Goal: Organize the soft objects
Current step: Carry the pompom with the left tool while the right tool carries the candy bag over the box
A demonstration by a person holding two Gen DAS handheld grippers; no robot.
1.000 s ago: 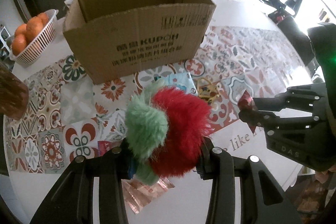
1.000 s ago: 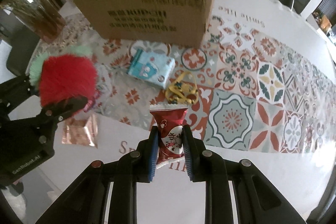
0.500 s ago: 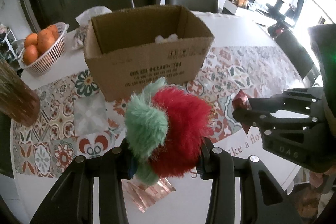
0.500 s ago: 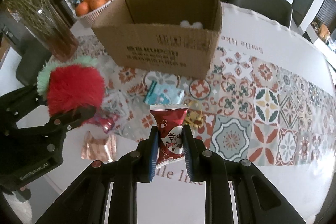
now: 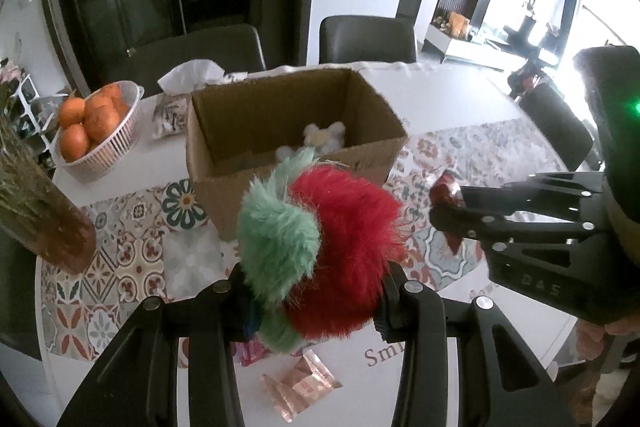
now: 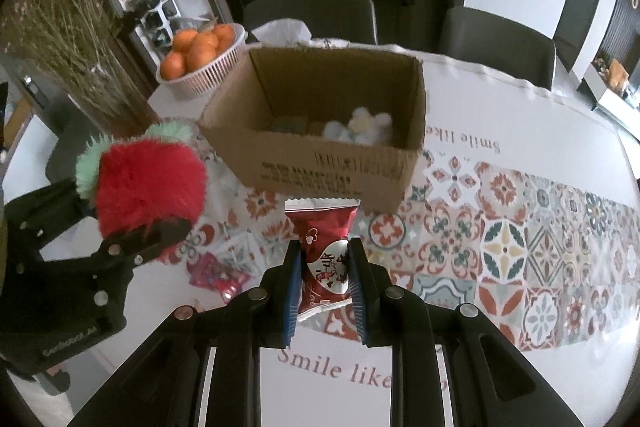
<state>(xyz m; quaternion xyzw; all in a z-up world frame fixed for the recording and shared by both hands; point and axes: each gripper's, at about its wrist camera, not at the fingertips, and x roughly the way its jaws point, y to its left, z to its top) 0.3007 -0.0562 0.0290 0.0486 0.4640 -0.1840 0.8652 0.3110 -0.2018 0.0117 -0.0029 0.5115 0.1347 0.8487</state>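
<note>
Currently my left gripper [image 5: 316, 283] is clamping a furry red-and-green pom-pom toy [image 5: 320, 247], its fingers pressing into the fur on both sides. My right gripper [image 6: 325, 271] is pinching a red snack packet [image 6: 325, 251] between its blue pads, the packet standing upright with its crimped top edge above the fingertips.

Both grippers are hanging above the patterned table runner [image 6: 520, 239], side by side and apart, each visible in the other's view. Ahead of both, the open cardboard box [image 6: 320, 171] is sitting on the table [image 6: 540, 115], its printed wall facing me. Inside it, toward the far right corner from my right gripper, a white fluffy toy [image 6: 360, 129] is lying on the bottom.

Below and just ahead of my left gripper, a copper foil packet [image 5: 300, 387] is lying flat on the white cloth. Below and left of my right gripper, a pink wrapper [image 6: 216, 273] is lying on the runner. Beyond the box to the left, a white basket of oranges [image 6: 200, 59] is sitting beside a tissue pack [image 6: 282, 29].
</note>
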